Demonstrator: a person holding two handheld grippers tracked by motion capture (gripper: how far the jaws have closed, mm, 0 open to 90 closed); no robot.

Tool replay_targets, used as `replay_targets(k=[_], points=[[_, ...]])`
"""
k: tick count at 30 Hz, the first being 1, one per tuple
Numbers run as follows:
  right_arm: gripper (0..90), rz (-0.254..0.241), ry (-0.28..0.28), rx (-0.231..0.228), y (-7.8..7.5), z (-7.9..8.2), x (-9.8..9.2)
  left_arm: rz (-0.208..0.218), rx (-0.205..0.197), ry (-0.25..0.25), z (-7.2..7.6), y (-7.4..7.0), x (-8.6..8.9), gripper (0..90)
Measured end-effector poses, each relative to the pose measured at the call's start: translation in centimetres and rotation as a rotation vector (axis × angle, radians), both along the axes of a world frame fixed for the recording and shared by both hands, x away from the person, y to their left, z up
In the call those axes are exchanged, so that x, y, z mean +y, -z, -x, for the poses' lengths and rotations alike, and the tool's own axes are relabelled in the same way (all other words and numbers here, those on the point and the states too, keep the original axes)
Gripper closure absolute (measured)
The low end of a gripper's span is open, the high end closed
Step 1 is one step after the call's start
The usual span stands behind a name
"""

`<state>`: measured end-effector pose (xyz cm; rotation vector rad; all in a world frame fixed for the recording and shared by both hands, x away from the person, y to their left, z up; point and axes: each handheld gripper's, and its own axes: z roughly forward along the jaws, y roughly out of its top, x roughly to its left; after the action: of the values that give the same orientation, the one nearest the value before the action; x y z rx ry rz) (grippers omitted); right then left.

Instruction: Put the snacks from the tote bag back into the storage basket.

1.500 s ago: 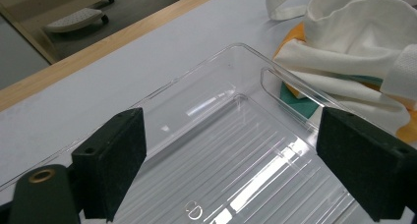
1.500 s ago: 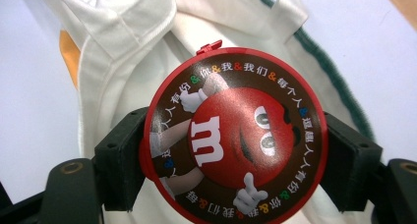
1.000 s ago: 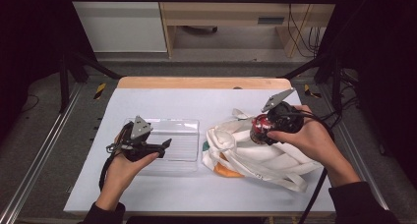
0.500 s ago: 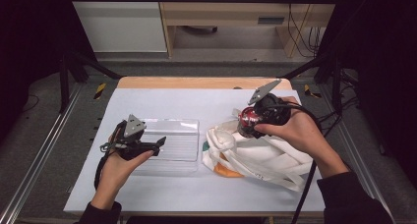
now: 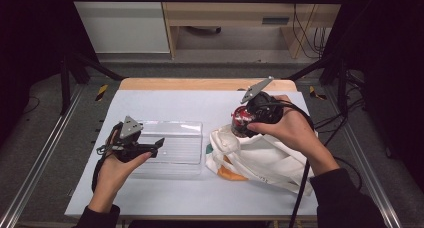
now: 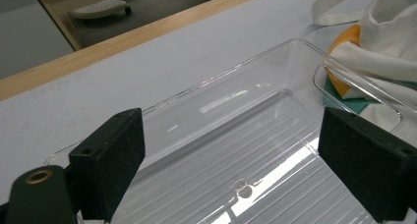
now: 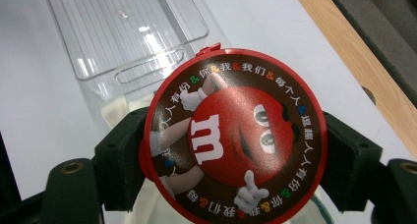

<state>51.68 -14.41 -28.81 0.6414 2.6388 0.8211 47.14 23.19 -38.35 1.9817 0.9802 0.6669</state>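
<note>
The right tool (image 5: pixel 239 124) grips a round red candy tin (image 7: pixel 233 135) by its sides, above the white bag (image 5: pixel 260 158). The left tool (image 6: pixel 236 170) hangs wide over the clear tray (image 5: pixel 172 148). The smooth tin could slip out if tilted.

Candy tub (image 7: pixel 235 135) body hidden behind its lid.

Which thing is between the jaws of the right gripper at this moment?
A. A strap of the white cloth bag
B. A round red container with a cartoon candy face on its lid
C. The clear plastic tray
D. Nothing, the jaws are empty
B: in the right gripper view the two black jaws of the right gripper press on both sides of the round red container, above the white cloth bag.
</note>
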Motion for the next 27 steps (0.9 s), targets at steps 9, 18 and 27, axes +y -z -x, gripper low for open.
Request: replay_targets(k=[9,18,27], points=[[24.4,0.004,-0.028,-0.007,-0.1,-0.2,1.7,0.009,0.003,-0.022,0.4,0.1,1.0,10.1],[24.4,0.013,-0.063,0.001,0.1,-0.9,3.8,0.031,0.002,-0.049,0.8,0.2,2.1,9.8],[24.4,0.007,-0.069,0.009,0.3,-1.2,5.4,0.086,0.009,-0.014,0.7,0.0,2.5,9.6]])
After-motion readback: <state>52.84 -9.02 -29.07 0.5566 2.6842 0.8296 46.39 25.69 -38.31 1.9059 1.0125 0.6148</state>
